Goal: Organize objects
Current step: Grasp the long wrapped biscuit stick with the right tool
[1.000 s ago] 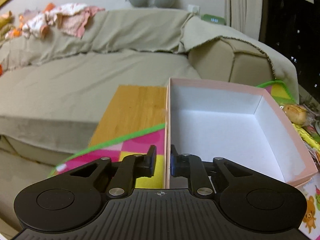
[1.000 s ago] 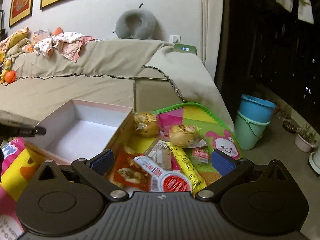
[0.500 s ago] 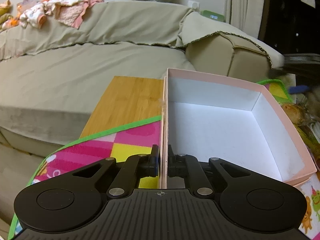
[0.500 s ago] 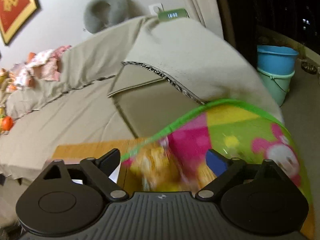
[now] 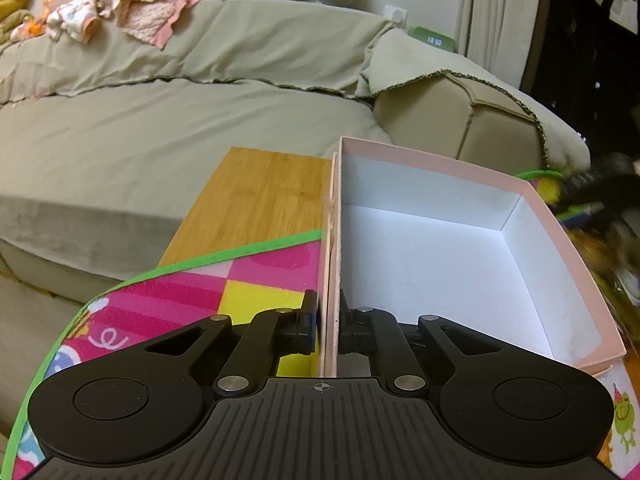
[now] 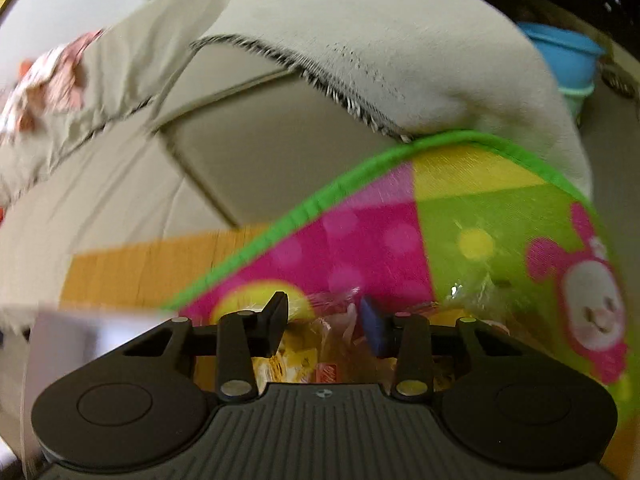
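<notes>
A pink cardboard box (image 5: 556,236) with a white inside stands open and empty on the colourful mat. My left gripper (image 5: 330,326) is shut on the box's left wall near its front corner, one finger outside and one inside. My right gripper (image 6: 324,326) has its fingers closing round a clear-wrapped yellow bread snack (image 6: 312,354) on the mat; the jaws are partly closed and touch the wrapper. In the left wrist view the right gripper shows as a dark blur (image 5: 600,196) past the box's right side.
A wooden table top (image 5: 256,204) carries a pink, yellow and green play mat (image 6: 460,232). A beige covered sofa (image 5: 160,128) runs behind the table. Blue and green buckets (image 6: 576,64) stand on the floor at right. More snack packets lie under the right gripper.
My left gripper stays clamped on the box wall. My right gripper has dropped down and forward over the snacks, and its fingers have narrowed from wide open to around the bread packet.
</notes>
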A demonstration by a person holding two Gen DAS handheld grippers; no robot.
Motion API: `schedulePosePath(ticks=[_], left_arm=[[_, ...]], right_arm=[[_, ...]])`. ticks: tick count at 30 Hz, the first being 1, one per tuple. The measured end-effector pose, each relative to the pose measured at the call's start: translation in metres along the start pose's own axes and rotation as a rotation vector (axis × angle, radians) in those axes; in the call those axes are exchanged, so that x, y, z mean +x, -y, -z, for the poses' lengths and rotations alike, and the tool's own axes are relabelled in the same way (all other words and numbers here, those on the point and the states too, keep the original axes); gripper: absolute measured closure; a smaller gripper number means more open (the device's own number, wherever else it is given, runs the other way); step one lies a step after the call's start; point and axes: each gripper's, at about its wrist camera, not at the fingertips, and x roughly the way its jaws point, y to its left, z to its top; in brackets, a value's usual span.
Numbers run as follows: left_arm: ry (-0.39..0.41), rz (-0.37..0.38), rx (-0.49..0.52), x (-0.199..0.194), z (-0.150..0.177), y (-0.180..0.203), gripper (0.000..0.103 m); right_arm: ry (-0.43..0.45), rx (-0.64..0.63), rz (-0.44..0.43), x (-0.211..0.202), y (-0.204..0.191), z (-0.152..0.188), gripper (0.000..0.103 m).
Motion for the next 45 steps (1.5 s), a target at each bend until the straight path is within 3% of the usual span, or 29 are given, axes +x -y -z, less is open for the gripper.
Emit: schedulePosePath(ticks=[4, 9, 17, 21, 24, 28, 35, 41, 45], left_arm=[[-0.001, -0.004, -0.017, 0.0, 0.0, 0.0, 0.093], [-0.001, -0.007, -0.021, 0.0, 0.0, 0.0, 0.093], [-0.001, -0.011, -0.028, -0.002, 0.001, 0.002, 0.093], [-0.004, -0.011, -0.027, -0.002, 0.001, 0.002, 0.093], [-0.004, -0.018, -0.024, -0.003, 0.002, 0.002, 0.093], [-0.004, -0.017, -0.018, -0.004, 0.003, 0.003, 0.093], [0.005, -0.002, -0.013, -0.005, 0.004, 0.002, 0.092], [0.01, 0.016, -0.013, -0.005, 0.003, -0.001, 0.091], [0.011, 0.021, -0.002, -0.005, 0.004, -0.001, 0.091]], right_arm=[[-0.051, -0.085, -0.086, -0.034, -0.002, 0.038, 0.062], [-0.033, -0.263, -0.078, -0.086, -0.016, 0.097, 0.058], [0.077, -0.401, -0.115, -0.141, -0.04, 0.177, 0.058], [0.009, -0.411, -0.131, -0.12, -0.053, 0.186, 0.058], [0.028, -0.409, -0.091, -0.102, -0.058, 0.18, 0.059], [0.008, -0.372, -0.099, -0.091, -0.053, 0.174, 0.068], [0.003, -0.362, -0.044, -0.137, -0.043, 0.201, 0.079], [0.022, -0.256, -0.028, -0.189, -0.033, 0.222, 0.079], [0.014, -0.214, -0.099, -0.21, -0.042, 0.228, 0.079]])
